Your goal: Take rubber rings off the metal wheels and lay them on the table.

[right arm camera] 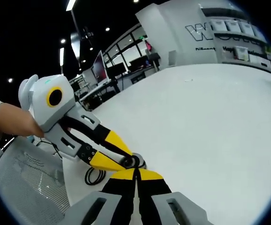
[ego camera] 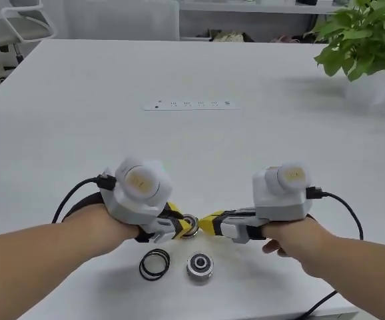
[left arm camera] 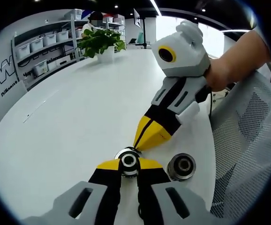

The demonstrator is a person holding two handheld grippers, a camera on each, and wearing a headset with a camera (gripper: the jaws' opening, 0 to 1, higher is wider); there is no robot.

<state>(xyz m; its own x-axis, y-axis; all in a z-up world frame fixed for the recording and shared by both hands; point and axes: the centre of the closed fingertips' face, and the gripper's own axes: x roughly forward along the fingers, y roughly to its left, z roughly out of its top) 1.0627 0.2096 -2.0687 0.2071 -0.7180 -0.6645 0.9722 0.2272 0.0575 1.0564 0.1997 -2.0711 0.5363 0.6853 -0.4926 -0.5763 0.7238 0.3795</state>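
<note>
Closest to the near edge of the white worktop [ego camera: 192,143] lie a few thin black rubber rings [ego camera: 154,265], loosely overlapped in a flat little pile. Just beside them, to their right in the head view, rests a small round silver metal wheel [ego camera: 200,265]. It lies flat, with a dark hole at its centre and a dark band around the rim.

Just behind these, a second silver metal wheel [left arm camera: 128,161] of the same kind is held off the surface. The left gripper [ego camera: 181,227] has its yellow-tipped jaws clamped on either side of it. In the left gripper view this wheel shows a bright hub, a dark centre and a black ring round the outside.

The right gripper [right arm camera: 136,174] comes in from the other side with its jaws pressed together, only a thin seam between them. Its pointed yellow tip meets the edge of the held wheel. Whether it has a pinch of the rubber ring, I cannot tell.

Each gripper is held in a bare hand, and a black cable trails back from each white housing. Farther across the worktop sits a flush white strip of sockets [ego camera: 191,105], and a leafy green potted plant [ego camera: 366,40] stands at the far right corner.
</note>
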